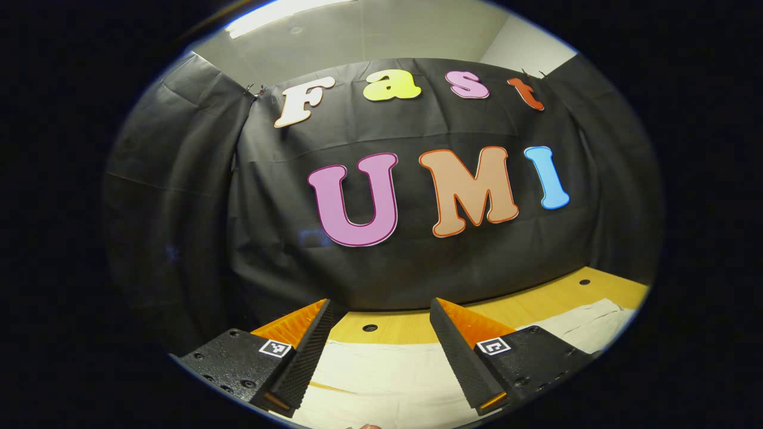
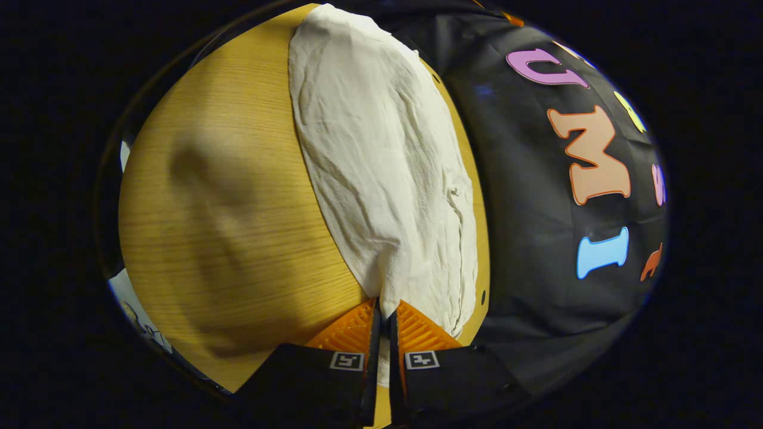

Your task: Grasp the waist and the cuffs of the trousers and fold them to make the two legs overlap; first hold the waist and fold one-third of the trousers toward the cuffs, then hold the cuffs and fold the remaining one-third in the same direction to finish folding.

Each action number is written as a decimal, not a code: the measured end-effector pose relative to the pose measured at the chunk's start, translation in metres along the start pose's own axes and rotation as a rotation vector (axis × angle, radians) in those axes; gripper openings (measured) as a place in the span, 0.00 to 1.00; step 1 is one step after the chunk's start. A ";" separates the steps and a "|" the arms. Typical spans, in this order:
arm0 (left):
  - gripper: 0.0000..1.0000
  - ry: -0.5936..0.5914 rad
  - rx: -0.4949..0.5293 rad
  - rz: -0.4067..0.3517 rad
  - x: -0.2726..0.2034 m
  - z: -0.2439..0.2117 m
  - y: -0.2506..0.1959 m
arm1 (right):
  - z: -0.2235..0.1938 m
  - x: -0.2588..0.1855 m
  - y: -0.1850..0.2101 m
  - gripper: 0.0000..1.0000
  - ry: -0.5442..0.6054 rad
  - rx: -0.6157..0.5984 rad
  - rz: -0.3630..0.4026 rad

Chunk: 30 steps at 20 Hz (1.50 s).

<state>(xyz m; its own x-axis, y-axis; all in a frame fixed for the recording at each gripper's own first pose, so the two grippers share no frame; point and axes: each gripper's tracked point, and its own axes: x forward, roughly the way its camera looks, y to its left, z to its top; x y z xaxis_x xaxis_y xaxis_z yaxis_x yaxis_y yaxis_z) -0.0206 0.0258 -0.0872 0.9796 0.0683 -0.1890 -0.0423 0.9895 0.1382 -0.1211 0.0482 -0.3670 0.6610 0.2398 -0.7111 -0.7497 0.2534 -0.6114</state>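
Right gripper (image 2: 383, 310) fingers pinch the trousers (image 2: 381, 167); left gripper (image 1: 378, 310) gapes above them

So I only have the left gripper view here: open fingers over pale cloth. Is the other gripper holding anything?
Observer: Yes. The right gripper is shut on an end of the trousers.
Reviewer: Are the trousers lifted or lying down?
Observer: Mostly lying flat along the wooden table, next to the booth wall; only the pinched end rises into the fingers.
Reviewer: Waist or cuff?
Observer: Cannot tell; the cloth narrows to a point at the grip.
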 end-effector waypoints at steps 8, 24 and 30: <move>0.96 0.190 0.209 -0.032 -0.026 -0.094 0.035 | 0.005 -0.001 -0.001 0.11 0.006 0.015 -0.008; 0.97 0.489 0.700 -0.281 -0.093 -0.235 0.080 | 0.005 0.000 -0.002 0.11 0.015 0.061 0.020; 0.97 0.564 0.881 -0.486 -0.124 -0.270 0.081 | 0.005 -0.001 -0.002 0.11 0.016 0.060 0.010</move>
<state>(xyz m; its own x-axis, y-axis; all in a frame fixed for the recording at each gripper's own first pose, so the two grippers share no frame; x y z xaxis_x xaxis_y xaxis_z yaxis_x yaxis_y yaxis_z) -0.1984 0.1318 -0.3148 0.6185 -0.0287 -0.7853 0.6847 0.5100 0.5207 -0.1202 0.0524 -0.3639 0.6527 0.2275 -0.7227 -0.7523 0.3073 -0.5827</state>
